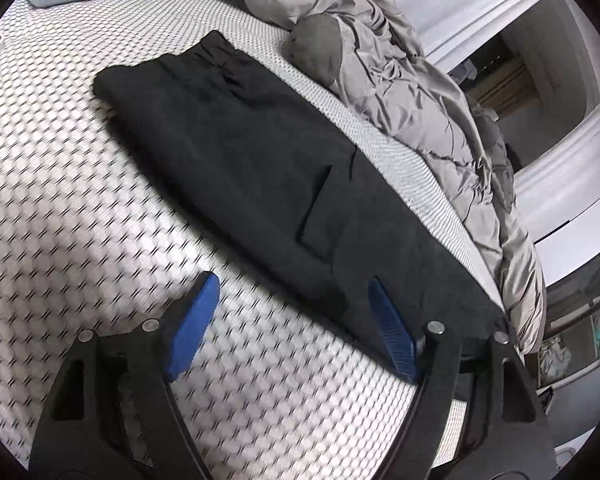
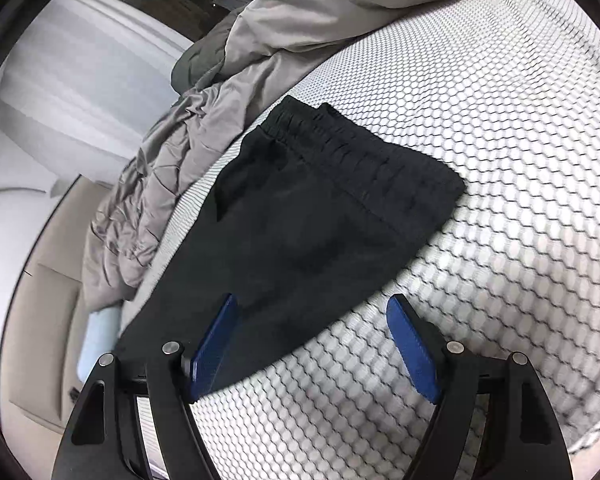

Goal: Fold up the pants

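Flatly spread: matte black pants (image 1: 260,168)

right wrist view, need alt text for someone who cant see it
Black pants lie flat on a white honeycomb-patterned mattress, elastic waistband farthest from the camera. The open right gripper hovers over their near edge, holding nothing. A rumpled gray comforter is bunched along the far left.
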Demonstrator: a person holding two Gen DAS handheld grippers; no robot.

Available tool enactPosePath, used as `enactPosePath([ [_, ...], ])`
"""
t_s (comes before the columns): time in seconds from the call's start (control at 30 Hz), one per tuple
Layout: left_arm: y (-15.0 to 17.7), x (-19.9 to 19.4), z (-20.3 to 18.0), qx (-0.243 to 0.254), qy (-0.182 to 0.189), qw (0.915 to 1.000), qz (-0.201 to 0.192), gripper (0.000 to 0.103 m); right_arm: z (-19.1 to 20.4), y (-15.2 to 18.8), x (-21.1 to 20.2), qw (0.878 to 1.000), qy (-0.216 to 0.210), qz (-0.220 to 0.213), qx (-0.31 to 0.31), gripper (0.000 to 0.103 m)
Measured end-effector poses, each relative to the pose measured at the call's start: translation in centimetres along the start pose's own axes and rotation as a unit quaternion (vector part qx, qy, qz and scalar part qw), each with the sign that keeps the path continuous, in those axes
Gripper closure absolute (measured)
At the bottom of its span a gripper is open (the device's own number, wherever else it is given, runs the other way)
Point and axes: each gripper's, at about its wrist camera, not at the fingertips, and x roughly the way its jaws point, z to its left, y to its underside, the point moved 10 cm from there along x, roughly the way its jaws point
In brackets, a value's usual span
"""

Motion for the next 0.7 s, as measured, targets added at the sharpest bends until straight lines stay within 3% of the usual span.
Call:
enactPosePath([
  [0.1, -1.1, 1.8, 0.4, -0.031, -0.003, 0.9995, -0.007, 0.053, 0.0, -0.6, 1.6, 1.0, -0.003, -0.008, 0.007, 0.024],
  [0.17, -1.6, 3.2, 0.7, -0.05, -0.023, 0.9984, -0.008, 0.086, -0.1, -1.7, 2.3, 1.0, -0.002, -0.023, 0.007, 0.024],
  [0.23, -2.2, 4.0, 0.8, -0.063, -0.027, 0.9975, -0.016, 0.097, -0.1, -2.6, 3.3, 0.999, -0.001, -0.039, 0.011, 0.028],
  [0.3, -2.5, 3.9, 0.6, -0.062, -0.034, 0.9971, -0.026, 0.1, -0.1, -3.6, 3.7, 0.998, 0.0, -0.063, 0.02, 0.046],
  [0.33, -2.8, 3.7, 0.3, -0.057, -0.038, 0.9971, -0.033, 0.101, -0.4, -4.1, 3.9, 0.997, 0.003, -0.068, 0.025, 0.063],
  [0.43, -3.2, 2.3, -0.7, -0.037, -0.039, 0.9975, -0.045, 0.101, -1.3, -4.9, 3.9, 0.995, -0.012, -0.078, 0.066, 0.086],
  [0.57, -2.4, -0.8, -0.8, -0.006, -0.056, 0.9968, -0.057, 0.101, 0.0, -4.6, 1.2, 0.995, -0.017, -0.087, 0.041, 0.089],
  [0.7, -1.1, -3.1, 1.1, 0.021, -0.099, 0.9933, -0.054, 0.097, 1.3, -1.2, -2.6, 0.996, -0.021, -0.082, 0.006, 0.089],
])
